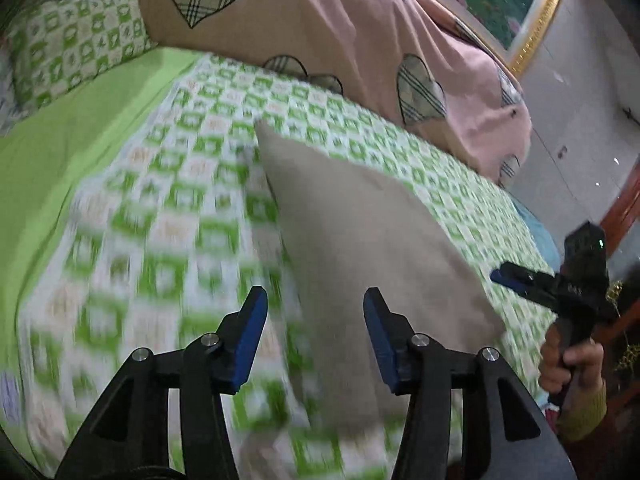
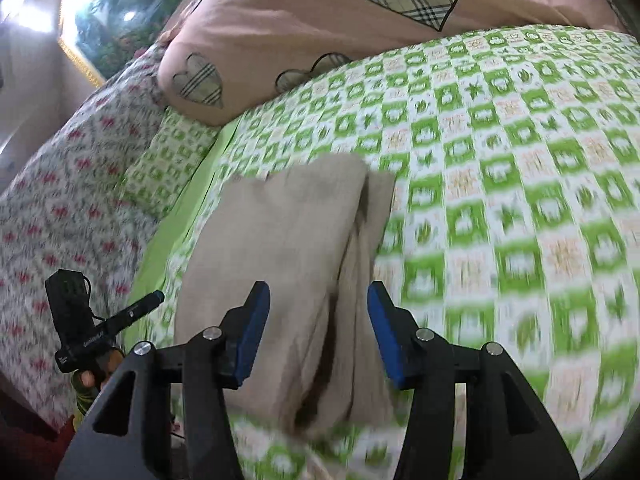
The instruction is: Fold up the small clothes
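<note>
A beige garment [image 1: 360, 240] lies folded on the green-and-white checked bedspread [image 1: 180, 200]. My left gripper [image 1: 315, 332] hovers over its near left edge, open, with nothing between the blue pads. From the right wrist the same garment [image 2: 288, 240] shows a fold line down its right side. My right gripper [image 2: 319, 328] is open above its near end, holding nothing. The right gripper [image 1: 520, 280] also shows at the right of the left wrist view, held by a hand. The left gripper [image 2: 148, 302] appears at the lower left of the right wrist view.
A pink quilt with plaid hearts [image 1: 340, 40] is heaped at the back of the bed. A checked pillow [image 1: 80, 48] lies at the far left, a floral cover [image 2: 60, 200] beside the bed's edge. A framed picture [image 1: 500, 0] leans on the wall.
</note>
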Action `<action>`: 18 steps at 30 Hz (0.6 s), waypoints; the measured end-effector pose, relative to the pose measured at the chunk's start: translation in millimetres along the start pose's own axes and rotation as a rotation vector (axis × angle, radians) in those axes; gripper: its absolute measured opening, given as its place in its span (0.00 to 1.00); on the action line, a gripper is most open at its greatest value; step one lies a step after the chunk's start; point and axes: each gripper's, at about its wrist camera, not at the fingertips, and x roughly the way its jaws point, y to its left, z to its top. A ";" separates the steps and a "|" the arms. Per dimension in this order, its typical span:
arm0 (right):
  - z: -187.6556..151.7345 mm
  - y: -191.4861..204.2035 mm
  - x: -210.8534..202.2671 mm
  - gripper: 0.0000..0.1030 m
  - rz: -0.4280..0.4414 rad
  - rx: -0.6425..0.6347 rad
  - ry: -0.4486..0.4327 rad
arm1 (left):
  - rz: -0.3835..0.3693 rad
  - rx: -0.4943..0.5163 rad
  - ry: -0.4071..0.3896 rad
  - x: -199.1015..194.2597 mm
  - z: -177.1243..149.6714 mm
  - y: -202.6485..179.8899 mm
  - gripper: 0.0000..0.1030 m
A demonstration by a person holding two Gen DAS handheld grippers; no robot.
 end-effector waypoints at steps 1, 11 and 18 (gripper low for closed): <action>-6.3 2.1 -2.3 0.51 -0.003 -0.011 0.007 | 0.002 0.010 0.006 -5.3 -12.7 -3.8 0.51; -40.9 13.7 14.3 0.51 -0.001 -0.064 0.090 | 0.070 0.148 0.052 17.4 -66.7 -41.0 0.56; -43.3 15.0 24.3 0.06 -0.001 -0.075 0.113 | 0.294 0.028 0.004 29.2 -62.0 -27.4 0.38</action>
